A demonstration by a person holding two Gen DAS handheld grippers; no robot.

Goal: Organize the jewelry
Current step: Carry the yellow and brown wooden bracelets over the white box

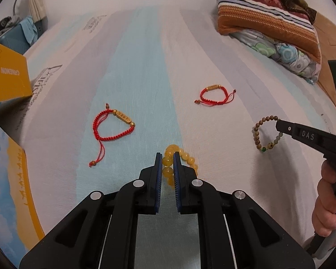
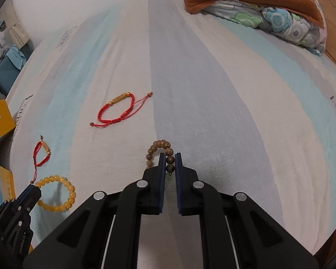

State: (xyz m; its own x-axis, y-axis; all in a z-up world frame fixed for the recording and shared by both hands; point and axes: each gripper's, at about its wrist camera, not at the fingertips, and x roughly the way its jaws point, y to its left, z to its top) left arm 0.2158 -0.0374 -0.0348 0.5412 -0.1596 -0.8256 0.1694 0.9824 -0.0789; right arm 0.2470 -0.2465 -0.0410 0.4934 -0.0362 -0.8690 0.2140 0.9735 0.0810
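Note:
My left gripper [image 1: 168,157] is shut on the yellow bead bracelet [image 1: 183,157], whose beads sit between the blue pads; from the right wrist view the bracelet [image 2: 56,192] hangs just above the bed, with a shadow under it. My right gripper [image 2: 169,157] is shut on the brown wooden bead bracelet [image 2: 160,151], which also shows in the left wrist view [image 1: 258,134]. Two red cord bracelets with gold tube beads lie flat on the striped sheet: one near left [image 1: 114,125], one farther right [image 1: 215,95].
A yellow box [image 1: 6,76] stands at the left edge of the bed, with a blue and yellow box [image 1: 9,190] nearer. Folded blankets and a floral quilt [image 1: 268,22] are piled at the back right. The striped sheet [image 2: 201,89] stretches ahead.

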